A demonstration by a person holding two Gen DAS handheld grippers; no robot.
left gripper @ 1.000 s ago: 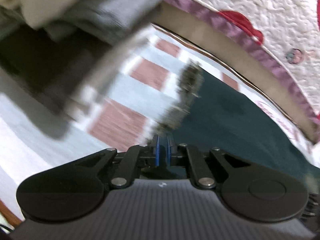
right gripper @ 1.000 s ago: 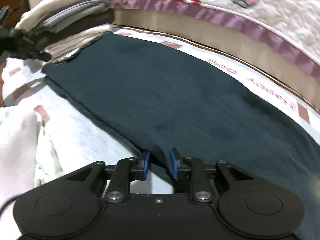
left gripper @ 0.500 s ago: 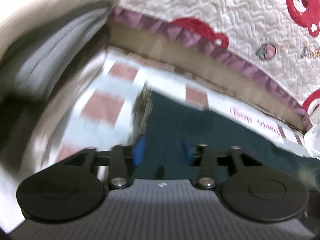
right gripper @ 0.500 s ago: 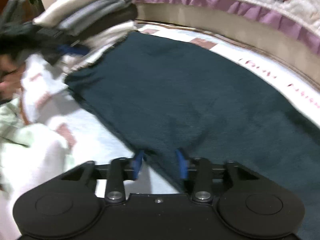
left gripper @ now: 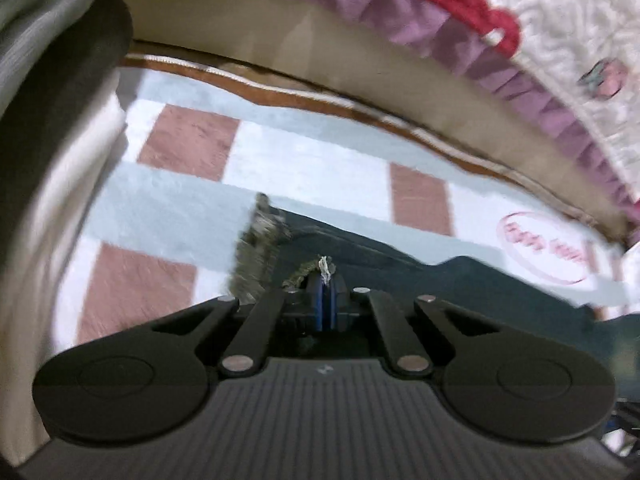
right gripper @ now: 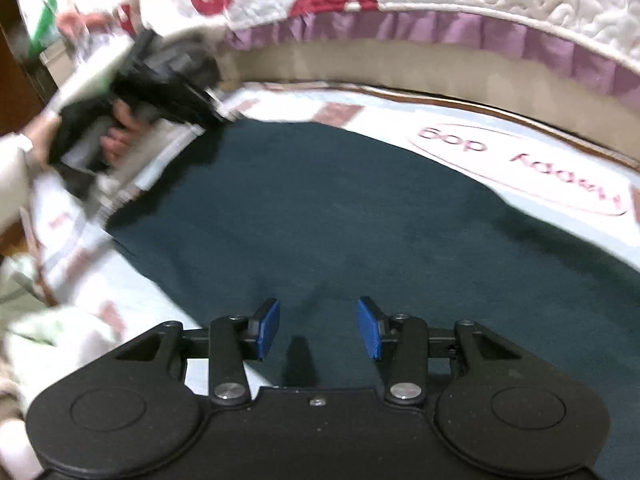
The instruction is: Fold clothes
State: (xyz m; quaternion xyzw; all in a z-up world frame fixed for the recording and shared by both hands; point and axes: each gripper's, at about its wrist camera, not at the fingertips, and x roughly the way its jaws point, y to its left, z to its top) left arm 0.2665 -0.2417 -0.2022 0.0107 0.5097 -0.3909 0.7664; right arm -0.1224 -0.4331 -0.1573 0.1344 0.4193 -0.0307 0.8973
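Black grippers (right gripper: 318,328) with round-lobed bodies, silver screws, blue fingers (right gripper: 267,328); the person wears a white sleeve (right gripper: 14,160).

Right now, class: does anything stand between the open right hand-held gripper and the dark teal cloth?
Nothing visible does. The right hand-held gripper hangs directly over the dark teal cloth, blue pads apart, with only bare cloth showing between them.

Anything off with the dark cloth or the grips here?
One thing: the dark cloth has a frayed, ragged edge. The left gripper is shut on a frayed corner, threads poking out. The right gripper is open over the cloth, not gripping.
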